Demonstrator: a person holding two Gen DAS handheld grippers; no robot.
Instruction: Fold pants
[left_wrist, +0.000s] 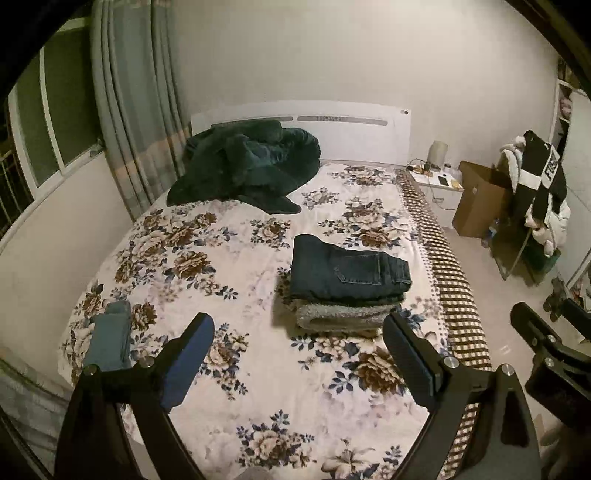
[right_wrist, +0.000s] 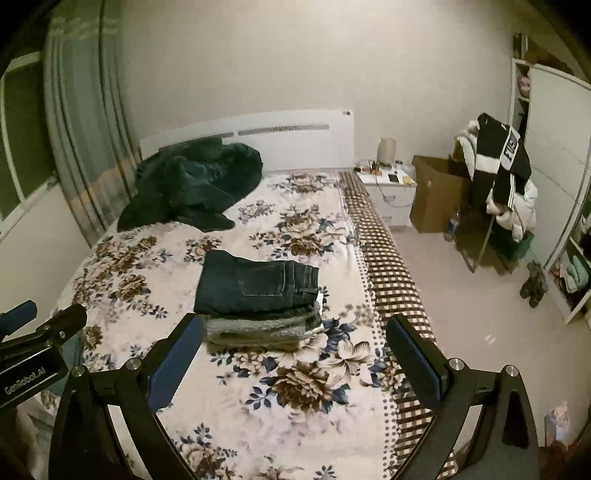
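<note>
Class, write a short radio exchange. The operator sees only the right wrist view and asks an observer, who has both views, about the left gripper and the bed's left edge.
Operator: I see the left gripper only side-on. Is it open?
Observer: Yes. In the left wrist view its fingers are spread wide with nothing between them.
Operator: Is there anything on the bed behind that gripper, besides the folded pants stack?
Observer: Yes. A folded blue-grey cloth lies near the bed's left edge, apart from the stack. The gripper's body largely covers that spot in your view.
</note>
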